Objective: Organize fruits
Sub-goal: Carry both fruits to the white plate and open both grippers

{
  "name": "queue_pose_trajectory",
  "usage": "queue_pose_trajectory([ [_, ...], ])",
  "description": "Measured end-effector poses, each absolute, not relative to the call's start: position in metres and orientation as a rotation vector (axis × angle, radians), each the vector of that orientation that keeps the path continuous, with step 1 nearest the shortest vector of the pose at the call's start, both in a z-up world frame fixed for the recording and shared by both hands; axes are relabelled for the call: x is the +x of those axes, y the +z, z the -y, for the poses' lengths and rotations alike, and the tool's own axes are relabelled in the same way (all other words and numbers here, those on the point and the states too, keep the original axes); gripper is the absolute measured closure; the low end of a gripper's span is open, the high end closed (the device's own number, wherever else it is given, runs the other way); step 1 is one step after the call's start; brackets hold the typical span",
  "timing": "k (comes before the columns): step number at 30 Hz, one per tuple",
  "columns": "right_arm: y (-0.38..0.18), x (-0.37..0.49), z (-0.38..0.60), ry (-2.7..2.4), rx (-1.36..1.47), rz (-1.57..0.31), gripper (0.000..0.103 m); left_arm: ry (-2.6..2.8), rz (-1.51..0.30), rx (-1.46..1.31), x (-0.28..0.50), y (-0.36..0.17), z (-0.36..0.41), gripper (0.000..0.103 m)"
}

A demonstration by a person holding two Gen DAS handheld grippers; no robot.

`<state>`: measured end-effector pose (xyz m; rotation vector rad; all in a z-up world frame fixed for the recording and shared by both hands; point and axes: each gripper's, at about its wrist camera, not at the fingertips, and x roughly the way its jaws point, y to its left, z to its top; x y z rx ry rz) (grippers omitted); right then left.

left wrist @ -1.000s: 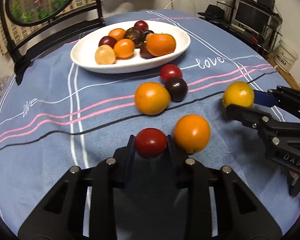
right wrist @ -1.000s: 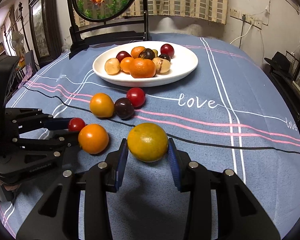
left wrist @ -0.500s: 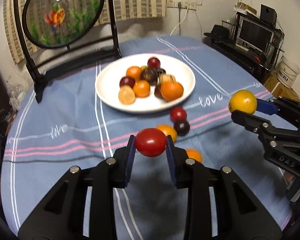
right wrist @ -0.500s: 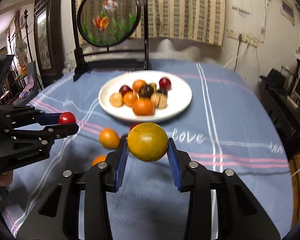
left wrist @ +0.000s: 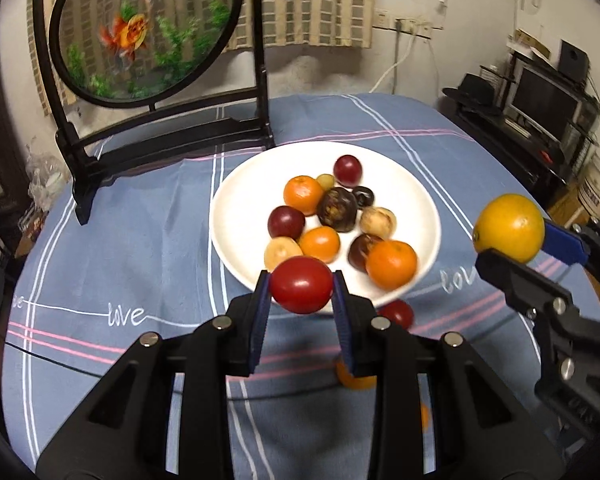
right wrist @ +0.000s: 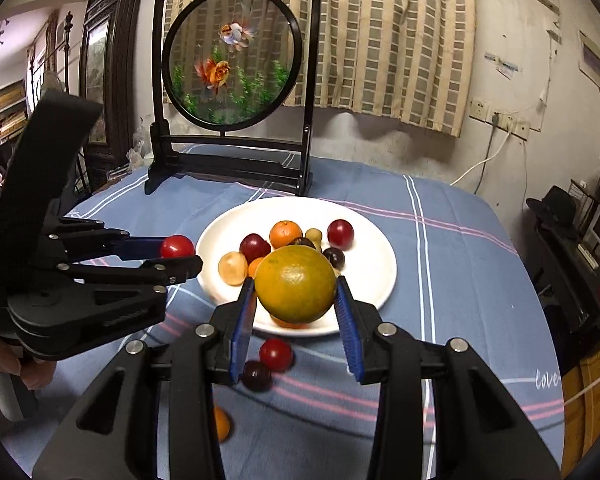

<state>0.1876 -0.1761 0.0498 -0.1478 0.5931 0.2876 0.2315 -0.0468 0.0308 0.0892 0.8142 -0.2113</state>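
Your left tool [left wrist: 301, 286] pinches a red tomato [left wrist: 301, 285] between its blue pads, held in the air over the near rim of the white plate [left wrist: 236, 208]. From the right wrist view that same left tool [right wrist: 179, 254] sits at the plate's left side, with the tomato [right wrist: 177, 246] just off the rim.

The plate [right wrist: 374, 280] rests near the middle of the desk [left wrist: 140, 216], which wears a blue striped cloth. It holds a cluster of small fruits: oranges, dark red plums, brownish ones, and one larger orange [left wrist: 391, 264] at the near right.

On the cloth in front of the plate lie a loose red tomato [right wrist: 275, 355] and a dark plum [right wrist: 257, 376], touching each other, and a small orange [right wrist: 221, 424] closer to you, partly hidden by the tool.

Your right tool [right wrist: 296, 290] grips a yellow-green orange [right wrist: 296, 284], raised above the plate's near edge. In the left wrist view the right tool [left wrist: 512, 240] and its orange [left wrist: 509, 227] hang off the plate's right side.

At the far left edge of the desk stands a black-framed round goldfish screen [right wrist: 230, 76].
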Motion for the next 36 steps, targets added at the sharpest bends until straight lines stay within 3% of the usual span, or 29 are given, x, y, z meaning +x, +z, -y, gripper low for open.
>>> queue_pose_trajectory([
  [24,-0.006,0.268,0.152,0.29,-0.187,-0.711,0.062,-0.17,-0.868,0.049,0.3,-0.017,0.035,0.071],
  [28,-0.005,0.267,0.154,0.276,-0.18,-0.689,0.061,-0.131,-0.848,0.046,0.3,-0.016,0.032,0.041],
  [34,0.002,0.256,0.169,0.283,-0.125,-0.689,0.061,-0.148,-0.84,0.021,0.288,-0.009,0.029,0.035],
  [36,0.006,0.247,0.177,0.272,-0.103,-0.691,0.061,-0.15,-0.835,0.021,0.279,-0.006,0.028,0.028],
])
